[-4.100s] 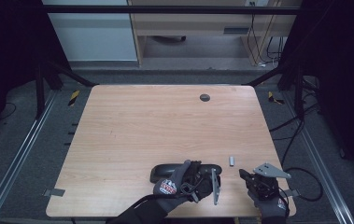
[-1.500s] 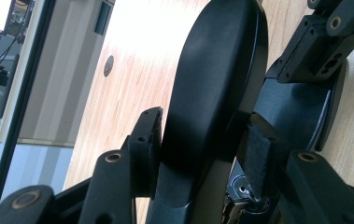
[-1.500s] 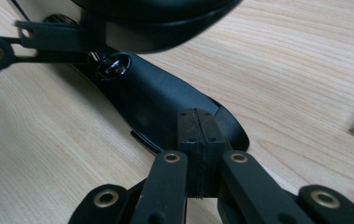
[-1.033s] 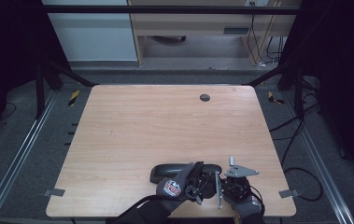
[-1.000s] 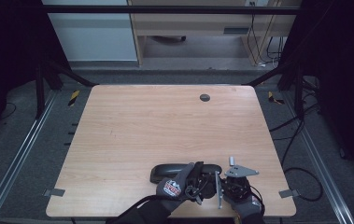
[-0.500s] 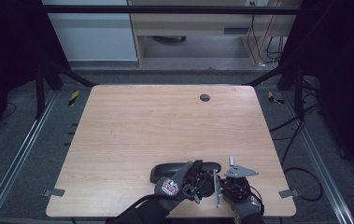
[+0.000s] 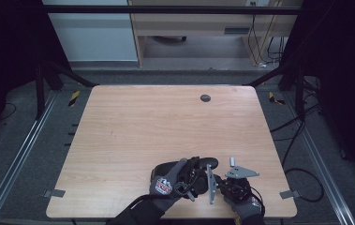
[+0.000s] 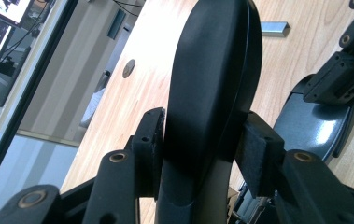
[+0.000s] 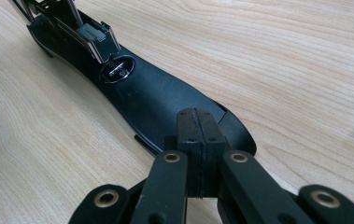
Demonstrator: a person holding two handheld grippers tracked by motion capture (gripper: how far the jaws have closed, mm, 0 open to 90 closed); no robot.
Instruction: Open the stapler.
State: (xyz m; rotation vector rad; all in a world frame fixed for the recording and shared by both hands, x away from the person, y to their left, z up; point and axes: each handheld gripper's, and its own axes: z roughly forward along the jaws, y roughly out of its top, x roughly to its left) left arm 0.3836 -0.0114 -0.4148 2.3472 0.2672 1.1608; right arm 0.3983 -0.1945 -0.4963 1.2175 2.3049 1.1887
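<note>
1. Two grippers work at the near edge of the light wooden table [image 7: 133, 126].
2. One black plastic stapler body [image 7: 198, 164] lies flat, near-right of centre.
3. One black curved stapler top cover [image 8: 212, 88] stands upright, clamped between the pads of the left gripper [image 8: 202, 149], whose jaws have just been closing on it.
4. The right gripper [image 9: 197, 135] has its jaws together, tips resting on the body's near end.
5. One small grey metal bar [image 7: 232, 161] lies just right of the body.
6. One dark round grommet [image 7: 205, 98] sits far.
7. Since four seconds ago, the right gripper has moved left to the body.
</note>
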